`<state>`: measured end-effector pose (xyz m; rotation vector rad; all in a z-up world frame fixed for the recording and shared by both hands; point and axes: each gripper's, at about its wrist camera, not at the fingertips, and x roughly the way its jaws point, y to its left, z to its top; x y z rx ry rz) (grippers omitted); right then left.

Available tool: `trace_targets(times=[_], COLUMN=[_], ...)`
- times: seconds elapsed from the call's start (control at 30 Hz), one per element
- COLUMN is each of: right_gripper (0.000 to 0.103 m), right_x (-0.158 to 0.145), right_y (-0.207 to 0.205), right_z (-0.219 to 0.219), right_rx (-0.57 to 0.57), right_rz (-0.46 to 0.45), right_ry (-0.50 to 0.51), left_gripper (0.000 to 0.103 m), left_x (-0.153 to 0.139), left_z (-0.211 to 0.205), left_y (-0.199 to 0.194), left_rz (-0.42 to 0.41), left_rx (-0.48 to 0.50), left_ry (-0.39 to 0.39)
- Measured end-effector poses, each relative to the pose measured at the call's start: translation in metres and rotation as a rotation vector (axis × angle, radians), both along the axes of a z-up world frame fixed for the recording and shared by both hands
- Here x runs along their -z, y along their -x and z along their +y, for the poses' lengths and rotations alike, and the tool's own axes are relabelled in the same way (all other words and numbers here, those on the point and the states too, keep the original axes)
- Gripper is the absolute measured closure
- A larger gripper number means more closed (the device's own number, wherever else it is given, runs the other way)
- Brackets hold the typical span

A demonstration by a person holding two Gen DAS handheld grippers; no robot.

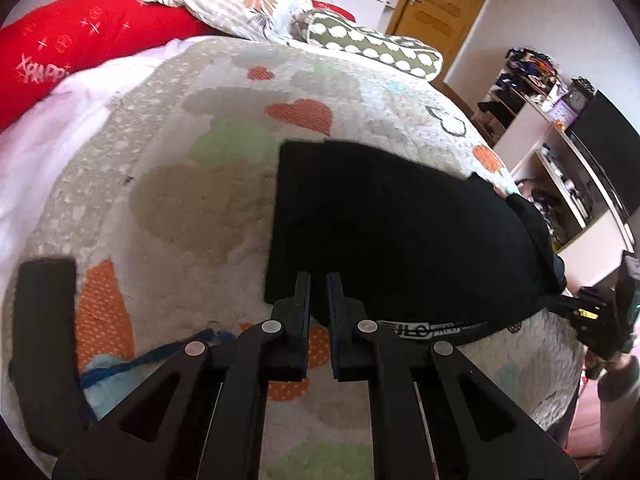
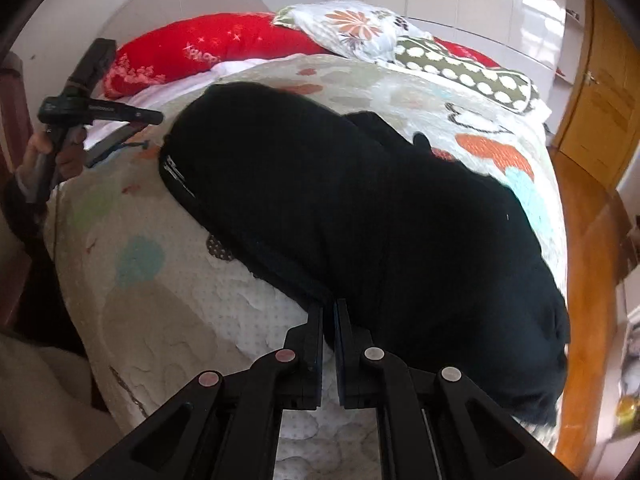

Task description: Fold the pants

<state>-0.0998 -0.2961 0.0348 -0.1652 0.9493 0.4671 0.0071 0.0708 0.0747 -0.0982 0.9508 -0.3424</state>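
— Left tool (image 1: 318,280)?
— Fingers nearly together with a thin gap, nothing between them; tips at the near edge of the black pants (image 1: 400,224); right tool (image 2: 329,306) the same.
— And the pants?
— Spread dark on the quilted bed (image 1: 180,160), 12 to 2 o'clock of each tool; red pillow (image 1: 80,40) at 10 o'clock.

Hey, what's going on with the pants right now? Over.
Left gripper and right gripper nearly shut, grasp unclear. Black pants bunched on quilt. Nothing in the way.
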Motion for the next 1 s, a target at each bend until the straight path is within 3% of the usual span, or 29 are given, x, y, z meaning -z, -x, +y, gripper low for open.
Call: trace_targets(times=[0.07, 0.1, 0.13, 0.2, 0.23, 0.27, 0.33, 0.43, 0.5, 0.53, 0.6, 0.63, 0.77, 0.83, 0.9, 1.0], right_gripper=[0.096, 0.095, 0.091, 0.072, 0.052, 0.045, 0.045, 0.045, 0.050, 0.069, 0.083, 0.098, 0.100, 0.100, 0.100, 0.100], right_x=[-0.013, -0.020, -0.033, -0.050, -0.056, -0.059, -0.058, -0.035, -0.007, 0.005, 0.002, -0.005, -0.065, -0.078, -0.074, -0.036], right_y=[-0.002, -0.002, -0.002, -0.009, -0.015, -0.027, -0.047, -0.086, -0.112, -0.121, -0.123, -0.118, -0.062, -0.032, -0.002, 0.023], right_z=[-0.010, -0.014, -0.019, -0.027, -0.031, -0.034, -0.030, -0.011, 0.006, 0.007, -0.012, -0.021, -0.096, -0.128, -0.154, -0.179], right_rx=[0.034, 0.047, 0.070, 0.122, 0.158, 0.222, 0.269, 0.269, 0.267, 0.291, 0.322, 0.346, 0.519, 0.613, 0.695, 0.793], right_rz=[0.003, -0.008, -0.043, -0.100, -0.119, -0.140, -0.141, -0.069, -0.005, 0.027, 0.046, 0.030, -0.126, -0.162, -0.134, 0.020], right_ry=[-0.069, -0.092, -0.126, -0.182, -0.204, -0.202, -0.175, -0.143, -0.021, 0.030, -0.060, -0.096, -0.198, -0.200, -0.169, -0.120], left_gripper=[0.096, 0.088, 0.071, 0.046, 0.040, 0.039, 0.039, 0.039, 0.040, 0.043, 0.058, 0.059, 0.062, 0.062, 0.062, 0.062], left_x=[-0.004, -0.006, -0.007, -0.006, -0.004, -0.003, 0.003, 0.016, 0.026, 0.028, 0.031, 0.030, 0.018, 0.012, 0.015, 0.022], left_z=[0.000, 0.000, -0.001, -0.001, -0.002, -0.006, -0.013, -0.028, -0.041, -0.045, -0.046, -0.044, -0.031, -0.027, -0.025, -0.031], left_y=[-0.002, -0.006, -0.010, -0.018, -0.021, -0.027, -0.038, -0.053, -0.060, -0.062, -0.062, -0.062, -0.054, -0.044, -0.035, -0.032], left_rz=[-0.010, -0.014, -0.018, -0.039, -0.051, -0.063, -0.044, -0.013, 0.001, 0.010, 0.023, 0.027, 0.011, -0.009, -0.012, 0.000], left_rx=[-0.017, -0.020, -0.031, -0.068, -0.084, -0.095, -0.093, -0.082, -0.076, -0.073, -0.060, -0.058, -0.088, -0.090, -0.098, -0.100], left_ry=[-0.012, -0.010, -0.008, -0.020, -0.022, -0.012, -0.016, -0.064, -0.134, -0.153, -0.149, -0.135, -0.067, -0.052, -0.056, -0.084])
